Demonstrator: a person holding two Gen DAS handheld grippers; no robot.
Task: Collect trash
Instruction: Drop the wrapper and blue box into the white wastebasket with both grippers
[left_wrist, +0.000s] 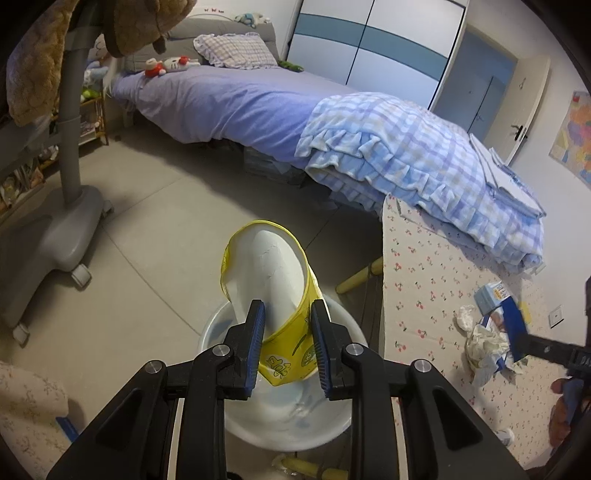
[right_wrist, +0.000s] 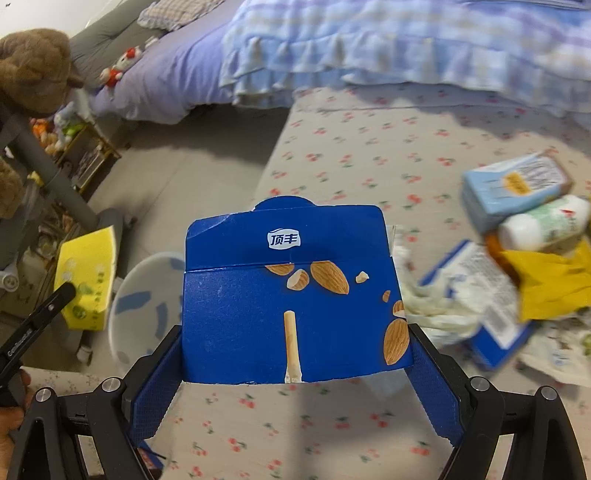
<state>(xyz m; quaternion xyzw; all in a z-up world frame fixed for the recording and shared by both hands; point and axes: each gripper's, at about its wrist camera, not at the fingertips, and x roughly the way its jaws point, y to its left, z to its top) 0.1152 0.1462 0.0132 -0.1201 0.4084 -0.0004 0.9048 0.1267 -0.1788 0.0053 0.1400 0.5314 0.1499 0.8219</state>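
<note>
My left gripper (left_wrist: 288, 339) is shut on a yellow snack packet (left_wrist: 284, 354) with a white inside, held over a white bin (left_wrist: 236, 421) on the floor. The right wrist view shows the same packet (right_wrist: 86, 273) and bin (right_wrist: 147, 295). My right gripper (right_wrist: 295, 354) is shut on a flat blue almond-stick box (right_wrist: 291, 295), held above the cherry-print table (right_wrist: 351, 155). In the left wrist view that box (left_wrist: 515, 328) hangs by the trash pile. A pile of trash lies on the table: a light blue carton (right_wrist: 513, 188), a white bottle (right_wrist: 543, 221), a yellow wrapper (right_wrist: 550, 280) and crumpled tissue (right_wrist: 436, 306).
A bed with a purple sheet (left_wrist: 221, 103) and a checked blanket (left_wrist: 424, 155) stands behind the table. A grey wheeled stand (left_wrist: 70, 206) is at the left on the tiled floor. A brown plush toy (right_wrist: 33, 70) hangs at the upper left.
</note>
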